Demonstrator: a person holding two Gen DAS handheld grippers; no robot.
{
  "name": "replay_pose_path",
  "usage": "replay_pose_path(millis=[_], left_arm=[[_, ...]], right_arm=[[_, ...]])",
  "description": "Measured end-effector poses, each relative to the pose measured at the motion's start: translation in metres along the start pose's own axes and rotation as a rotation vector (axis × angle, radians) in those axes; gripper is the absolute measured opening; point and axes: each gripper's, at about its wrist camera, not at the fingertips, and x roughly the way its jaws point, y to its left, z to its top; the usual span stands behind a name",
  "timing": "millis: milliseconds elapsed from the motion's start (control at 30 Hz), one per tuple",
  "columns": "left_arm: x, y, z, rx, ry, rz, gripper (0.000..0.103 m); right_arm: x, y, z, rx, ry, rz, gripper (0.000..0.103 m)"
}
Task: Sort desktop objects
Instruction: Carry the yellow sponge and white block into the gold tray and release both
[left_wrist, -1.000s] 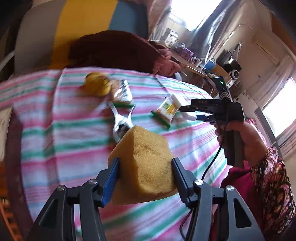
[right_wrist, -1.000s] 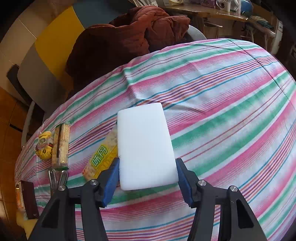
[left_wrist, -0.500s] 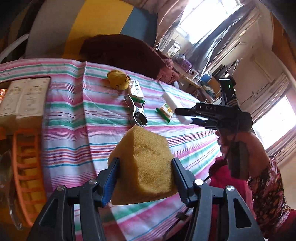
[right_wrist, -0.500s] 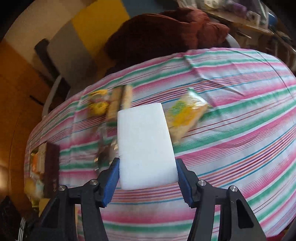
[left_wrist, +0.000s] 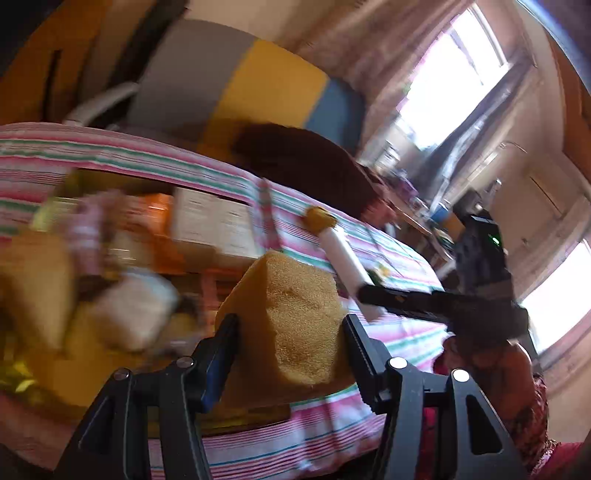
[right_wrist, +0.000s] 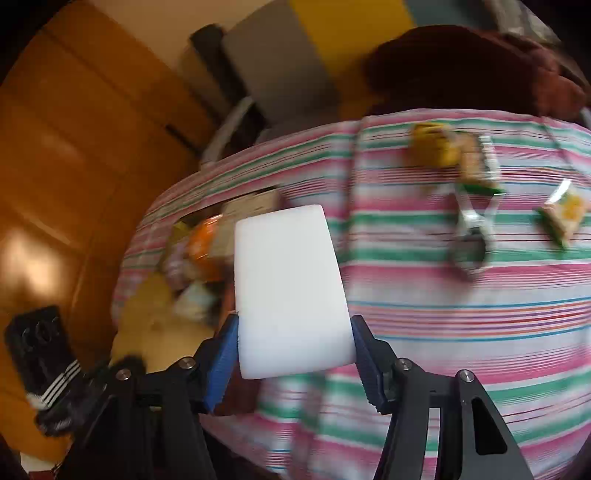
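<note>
On my left, the left gripper (left_wrist: 288, 328) stays clenched on the yellow sponge (left_wrist: 291, 325), held above the striped cloth (left_wrist: 332, 424). A second ago that view showed the cloth with the spoon and snack packs ahead; now it has swung left, and a blurred heap of packets in an orange basket (left_wrist: 162, 221) fills the left side, with white boxes (left_wrist: 210, 221) behind. I can't make out single items there through the blur.

Further right in the same view, my right hand (left_wrist: 491, 354) holds its tool, which has come in much closer than before.

The right gripper (right_wrist: 293, 347) keeps its grasp on the white block (right_wrist: 288, 288), jaws unchanged. Its view has also swung left: the basket (right_wrist: 203, 240) now sits just left of the block, while the spoon (right_wrist: 469, 232) and green snack pack (right_wrist: 563, 214) have slid to the right. The yellow toy (right_wrist: 432, 144) lies near the cloth's far edge.
</note>
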Motion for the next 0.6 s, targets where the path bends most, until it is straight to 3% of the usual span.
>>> replay_pose_path(millis=[267, 467, 600], left_arm=[[-0.032, 0.068, -0.001, -0.061, -0.023, 0.153, 0.058], [-0.021, 0.090, -0.004, -0.013, 0.008, 0.251, 0.059], [-0.006, 0.108, 0.001, 0.032, 0.001, 0.315, 0.077]], right_arm=[[0.043, 0.072, -0.017, -0.086, 0.068, 0.102, 0.060], [0.071, 0.091, -0.022, -0.055, 0.089, 0.103, 0.060], [0.086, 0.093, -0.020, 0.006, 0.060, 0.053, 0.066]])
